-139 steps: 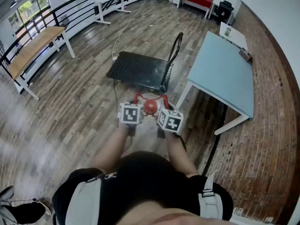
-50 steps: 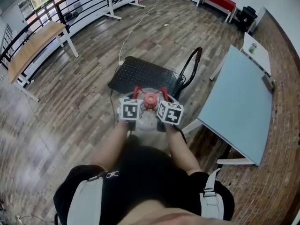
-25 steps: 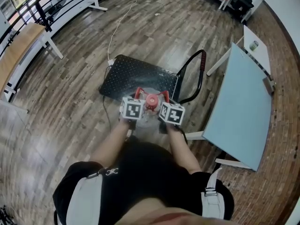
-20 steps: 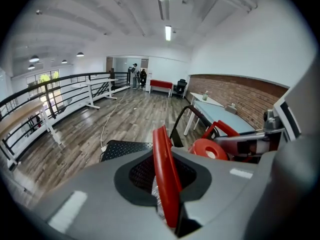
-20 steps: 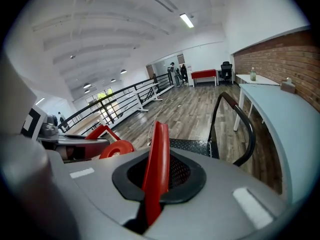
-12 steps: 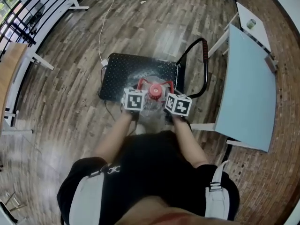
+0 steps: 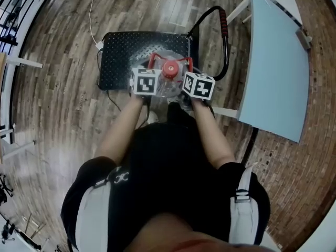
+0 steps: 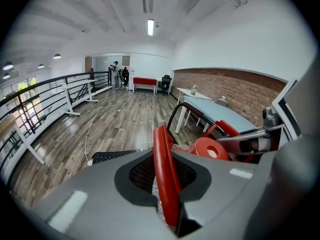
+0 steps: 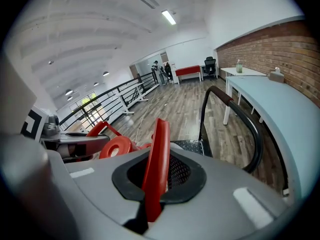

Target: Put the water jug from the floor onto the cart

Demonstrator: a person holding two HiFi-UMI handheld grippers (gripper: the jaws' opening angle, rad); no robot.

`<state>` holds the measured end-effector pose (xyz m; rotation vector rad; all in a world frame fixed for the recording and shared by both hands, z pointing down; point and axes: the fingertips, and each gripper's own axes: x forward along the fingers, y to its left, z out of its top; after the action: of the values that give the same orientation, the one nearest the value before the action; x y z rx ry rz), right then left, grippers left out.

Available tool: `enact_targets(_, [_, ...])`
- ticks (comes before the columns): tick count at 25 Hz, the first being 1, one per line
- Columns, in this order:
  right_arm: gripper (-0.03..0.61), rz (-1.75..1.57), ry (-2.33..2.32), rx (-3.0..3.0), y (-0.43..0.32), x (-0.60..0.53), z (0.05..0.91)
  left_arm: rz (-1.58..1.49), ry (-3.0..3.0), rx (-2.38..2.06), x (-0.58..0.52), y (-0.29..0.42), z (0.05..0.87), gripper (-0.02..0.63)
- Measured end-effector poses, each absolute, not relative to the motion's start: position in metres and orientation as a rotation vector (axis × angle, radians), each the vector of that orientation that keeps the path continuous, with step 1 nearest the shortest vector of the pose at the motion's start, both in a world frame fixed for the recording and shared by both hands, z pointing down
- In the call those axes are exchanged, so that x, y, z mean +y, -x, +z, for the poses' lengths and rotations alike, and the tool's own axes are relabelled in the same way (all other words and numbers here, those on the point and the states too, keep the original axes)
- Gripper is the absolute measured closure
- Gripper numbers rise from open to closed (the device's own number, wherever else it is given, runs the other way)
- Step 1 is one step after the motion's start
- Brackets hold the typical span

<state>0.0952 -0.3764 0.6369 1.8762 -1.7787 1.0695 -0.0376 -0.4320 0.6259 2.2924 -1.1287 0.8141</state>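
A clear water jug [image 7: 169,90] with a red cap [image 7: 169,70] hangs between both grippers over the near edge of the black cart deck [image 7: 126,49]. My left gripper [image 7: 151,67] is shut on the jug's left red handle [image 8: 165,179]. My right gripper [image 7: 187,69] is shut on the right red handle [image 9: 156,169]. Each handle strap runs up through its gripper's jaw notch. The cart's black push handle [image 7: 224,33] with a red grip rises at the right end. Whether the jug's base touches the deck is hidden.
A light blue table [image 7: 273,62] stands close to the right of the cart, one white leg [image 7: 227,112] near my right arm. A white cable [image 7: 94,14] runs across the wood floor to the cart's far left corner. A black railing [image 8: 45,99] lines the left.
The jug and both grippers have moved forward from in front of the cart to over its deck. The head view now looks more steeply down.
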Motion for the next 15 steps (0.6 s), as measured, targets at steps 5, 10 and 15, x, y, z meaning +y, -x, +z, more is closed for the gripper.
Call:
enact_targets(5, [0.548,1.097,-1.82,-1.755,-0.117,-0.389,0.661,0.851,-2.237,-1.121,-0.443,0.018,0.657,0.577])
enact_targets(10, [0.548,1.168,-1.765,-1.678,-0.143,-0.396,0.699,0.9,-2.149,-1.08,-0.451,-0.005,0.697,0.578])
enact_targets(15, [0.548,1.237,-1.693,-1.623,-0.164,-0.4,0.745,0.978,-2.093,-1.062,-0.456,-0.023,0.743,0.58])
